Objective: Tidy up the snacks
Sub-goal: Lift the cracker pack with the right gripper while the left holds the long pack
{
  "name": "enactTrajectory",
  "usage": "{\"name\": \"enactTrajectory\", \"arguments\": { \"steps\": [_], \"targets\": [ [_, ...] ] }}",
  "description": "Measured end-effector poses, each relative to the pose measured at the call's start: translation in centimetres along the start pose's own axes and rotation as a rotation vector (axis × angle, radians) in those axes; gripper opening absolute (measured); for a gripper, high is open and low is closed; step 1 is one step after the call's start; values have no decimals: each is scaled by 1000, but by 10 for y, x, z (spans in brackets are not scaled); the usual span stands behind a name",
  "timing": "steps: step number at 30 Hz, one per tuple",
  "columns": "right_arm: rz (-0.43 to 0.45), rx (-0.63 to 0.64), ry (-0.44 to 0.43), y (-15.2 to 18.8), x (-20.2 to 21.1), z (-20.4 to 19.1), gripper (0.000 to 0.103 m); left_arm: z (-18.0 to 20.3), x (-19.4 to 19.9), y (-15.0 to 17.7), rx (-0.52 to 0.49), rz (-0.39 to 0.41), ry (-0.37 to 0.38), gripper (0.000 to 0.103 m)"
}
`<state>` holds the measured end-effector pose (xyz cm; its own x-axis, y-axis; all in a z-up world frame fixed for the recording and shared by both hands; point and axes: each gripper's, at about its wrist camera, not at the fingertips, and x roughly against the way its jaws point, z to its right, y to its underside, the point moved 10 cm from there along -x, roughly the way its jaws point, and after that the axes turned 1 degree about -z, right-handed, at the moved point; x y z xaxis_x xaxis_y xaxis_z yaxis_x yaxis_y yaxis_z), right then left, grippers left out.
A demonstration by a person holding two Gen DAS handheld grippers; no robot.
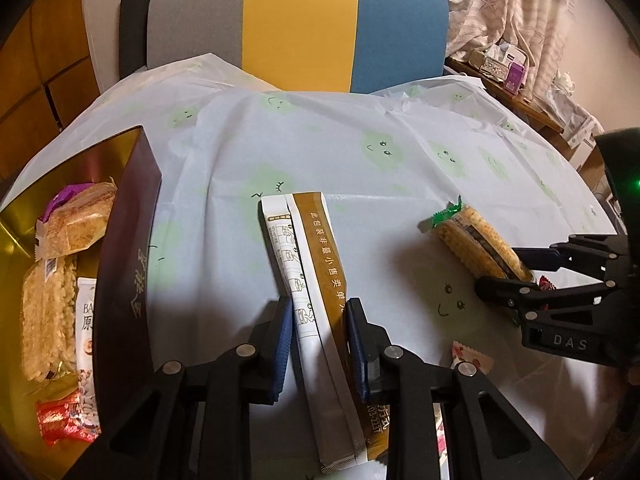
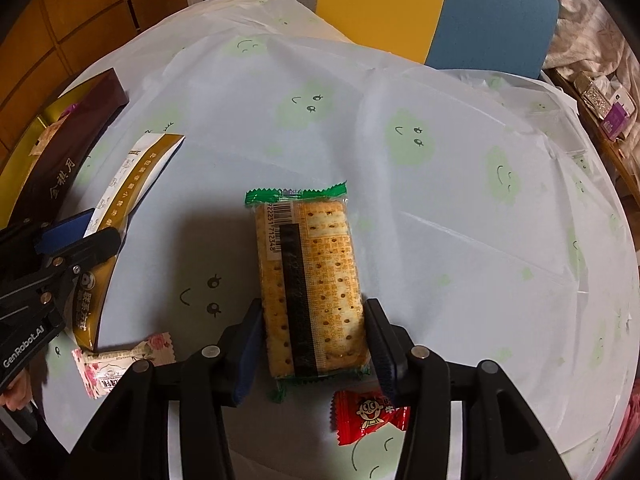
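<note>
My left gripper [image 1: 320,308] is shut on a long brown-and-white sachet [image 1: 316,240] that lies on the pale tablecloth [image 1: 360,152], its blue pads against both long edges. From the right wrist view the same gripper [image 2: 102,226] and sachet [image 2: 136,176] show at the left. My right gripper [image 2: 314,308] is shut on a clear pack of crackers [image 2: 316,264] with green ends, gripping its near end. The left wrist view has that gripper [image 1: 500,268] and the crackers [image 1: 472,240] at the right. A dark brown box [image 1: 128,240] with a gold inside holds several snacks.
A red candy [image 2: 368,416] lies just below the crackers, and a floral-wrapped candy [image 2: 124,360] lies near the sachet's end. Behind the round table stands a grey, yellow and blue chair [image 1: 300,28]. A cluttered side table [image 1: 508,64] is at the far right.
</note>
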<state>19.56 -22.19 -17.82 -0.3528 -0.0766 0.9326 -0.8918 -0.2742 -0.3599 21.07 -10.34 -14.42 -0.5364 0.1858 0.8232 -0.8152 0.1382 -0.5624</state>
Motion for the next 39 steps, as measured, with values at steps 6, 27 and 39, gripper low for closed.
{"name": "enactTrajectory", "arguments": {
  "steps": [6,27,39],
  "targets": [
    [-2,6,5,-1,-2,1,50,-1,9,2,5,15,6,26],
    [20,20,26,0,0,-4,50,9,70,3,-37,118,34,26],
    [33,30,33,0,1,-4,50,-3,107,6,-7,172,46,26]
  ]
}}
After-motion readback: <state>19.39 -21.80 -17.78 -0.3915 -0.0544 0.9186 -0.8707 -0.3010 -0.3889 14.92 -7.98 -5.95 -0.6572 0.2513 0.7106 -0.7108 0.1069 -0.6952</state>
